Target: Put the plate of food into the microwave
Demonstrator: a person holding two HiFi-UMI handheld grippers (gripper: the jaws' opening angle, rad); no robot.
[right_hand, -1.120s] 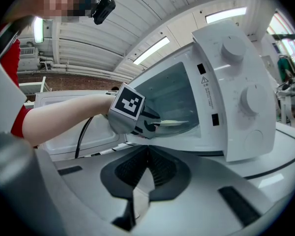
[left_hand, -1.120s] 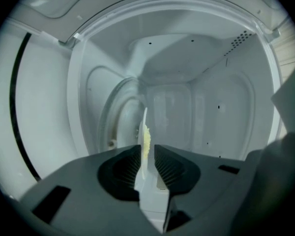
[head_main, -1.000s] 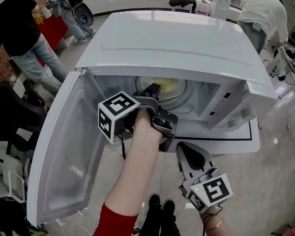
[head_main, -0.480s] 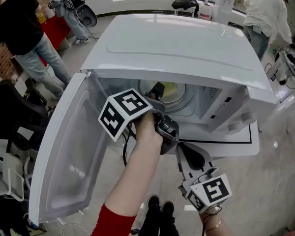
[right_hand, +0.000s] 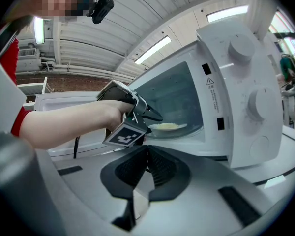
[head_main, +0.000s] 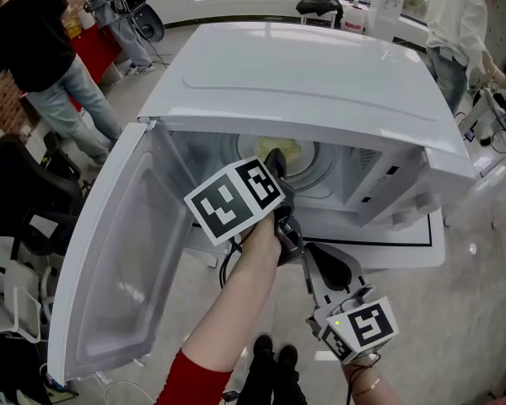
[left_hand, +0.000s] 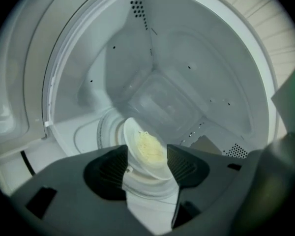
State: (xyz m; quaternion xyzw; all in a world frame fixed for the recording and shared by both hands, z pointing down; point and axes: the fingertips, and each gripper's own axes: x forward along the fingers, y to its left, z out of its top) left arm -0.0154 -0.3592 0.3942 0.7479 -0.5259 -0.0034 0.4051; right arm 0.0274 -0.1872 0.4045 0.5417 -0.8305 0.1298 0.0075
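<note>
**Plate of food inside the open microwave, left jaws spread**

Head view: white microwave (head_main: 320,83) on the desk (head_main: 422,247), its door (head_main: 110,268) swung fully open toward 8 o'clock. Plate of food (head_main: 293,150) already inside the cavity, lying flat on the glass turntable (head_main: 325,165), pale yellow food heaped at its middle.

Left hand-held gripper (head_main: 276,160) reaching into the cavity mouth, just at 7 o'clock of the plate, marker cube tipped toward the door side. Jaws wide apart, having just been opening. In the left gripper view, plate rim showing in the gap between the two pads, neither pad pressing on it. In the right gripper view, jaw tips right at the plate's near edge.

Right hand-held gripper (head_main: 325,264) outside the microwave, at 5 o'clock of the left one, below the cavity's front edge. Jaws closed together, nothing between them. Pointing toward the open cavity and the two control knobs (right_hand: 241,48) at its 2 o'clock.

Red sleeve (head_main: 198,378) at 6 o'clock on the left arm. In the background, a person in a black top (head_main: 34,40) at 10 o'clock, another in a white top (head_main: 455,24) at 1 o'clock.
</note>
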